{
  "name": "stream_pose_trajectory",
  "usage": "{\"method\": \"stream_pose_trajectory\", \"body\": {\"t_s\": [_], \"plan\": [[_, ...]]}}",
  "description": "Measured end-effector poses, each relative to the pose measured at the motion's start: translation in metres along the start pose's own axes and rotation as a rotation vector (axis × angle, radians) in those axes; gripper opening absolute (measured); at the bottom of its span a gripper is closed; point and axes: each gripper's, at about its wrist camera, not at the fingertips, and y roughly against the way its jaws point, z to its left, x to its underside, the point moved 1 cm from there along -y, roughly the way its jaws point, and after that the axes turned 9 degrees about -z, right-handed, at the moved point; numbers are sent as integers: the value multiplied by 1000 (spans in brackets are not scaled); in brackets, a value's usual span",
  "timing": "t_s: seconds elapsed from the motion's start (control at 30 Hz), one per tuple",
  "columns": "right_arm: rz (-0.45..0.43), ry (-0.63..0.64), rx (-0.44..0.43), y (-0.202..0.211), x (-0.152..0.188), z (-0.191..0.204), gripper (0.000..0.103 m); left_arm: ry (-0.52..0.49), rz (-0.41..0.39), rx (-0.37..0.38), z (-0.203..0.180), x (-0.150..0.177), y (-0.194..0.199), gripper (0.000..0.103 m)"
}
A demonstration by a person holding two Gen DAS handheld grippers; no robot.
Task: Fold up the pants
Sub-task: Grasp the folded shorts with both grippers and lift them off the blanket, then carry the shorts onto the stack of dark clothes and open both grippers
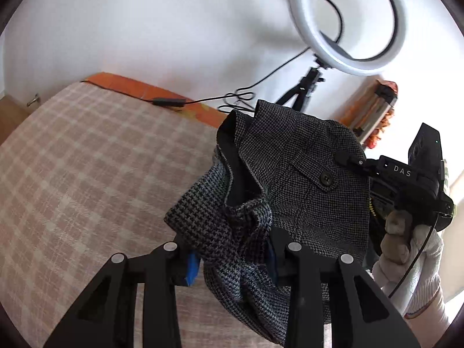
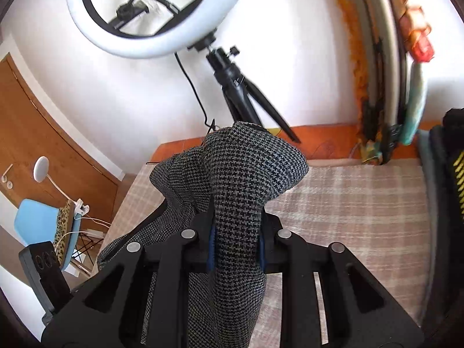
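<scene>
The grey houndstooth pants [image 1: 290, 179] hang bunched in the air above a plaid-covered bed [image 1: 87, 174]. My left gripper [image 1: 232, 261] is shut on a fold of the pants, near a buttoned pocket flap. My right gripper [image 2: 236, 246] is shut on another bunch of the pants [image 2: 240, 179], which bulges up between its blue-padded fingers. In the left wrist view the right gripper [image 1: 348, 158] shows at the right, held by a white-gloved hand [image 1: 411, 255], its tips pinching the fabric edge.
A ring light on a black tripod [image 1: 348, 20] stands at the bed's far edge, with a cable [image 1: 174, 102] running along the orange border; it also shows in the right wrist view [image 2: 156, 14]. A wooden door [image 2: 37, 145] and blue chair [image 2: 37, 223] are at left.
</scene>
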Motion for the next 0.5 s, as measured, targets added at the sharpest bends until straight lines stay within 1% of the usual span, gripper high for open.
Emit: {"method": "stream_pose_trajectory", "body": {"t_s": [0.2,0.5], "plan": [[-40,3,36,52,-15,-19,22,-47,-6,63,-44,-1,11,32],[-129,8,99,134,-46,-59,22,-144,1,158,-129,-2,11,32]]}}
